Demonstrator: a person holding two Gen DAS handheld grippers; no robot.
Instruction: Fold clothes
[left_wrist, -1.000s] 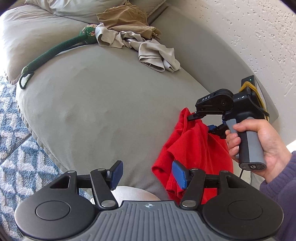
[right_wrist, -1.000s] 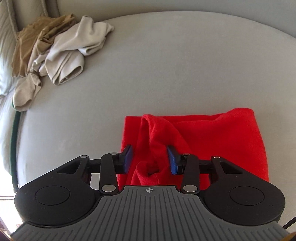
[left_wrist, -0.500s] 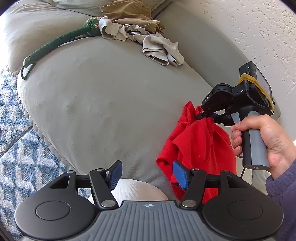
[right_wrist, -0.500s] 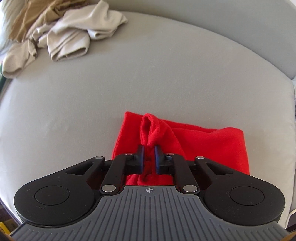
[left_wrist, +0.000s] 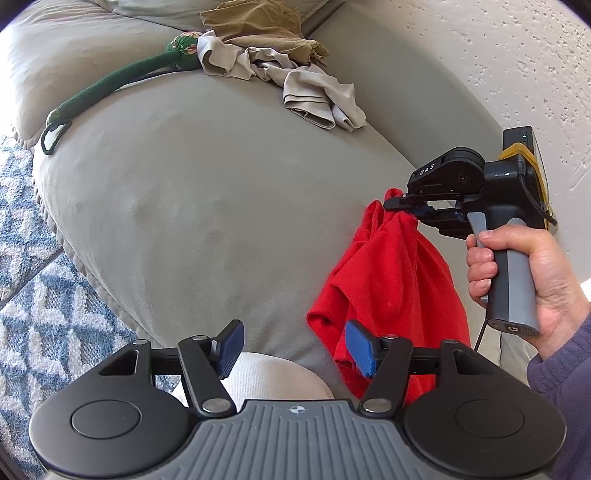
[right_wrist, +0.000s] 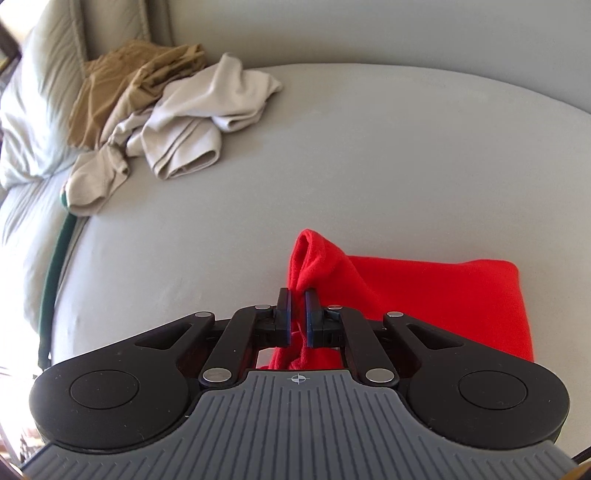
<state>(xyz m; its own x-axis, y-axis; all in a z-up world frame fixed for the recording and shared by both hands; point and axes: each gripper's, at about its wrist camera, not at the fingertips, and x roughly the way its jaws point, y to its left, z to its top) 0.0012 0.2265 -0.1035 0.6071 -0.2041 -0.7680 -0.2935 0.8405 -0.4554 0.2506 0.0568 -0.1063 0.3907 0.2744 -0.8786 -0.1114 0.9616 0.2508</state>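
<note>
The right tongs (right_wrist: 297, 314) were clamped on a bunched fold of the soft red fleece garment (right_wrist: 436, 295), lifting it into a peak while the rest lay flat on the smooth grey sofa cushion (right_wrist: 332, 155). The left tongs (left_wrist: 293, 347) stood apart, empty, near the garment's hanging edge. Crumpled beige (right_wrist: 192, 122) and tan clothes (right_wrist: 122, 88) lay heaped well apart.

The right claw (left_wrist: 400, 206) bears white letters "DAS".
</note>
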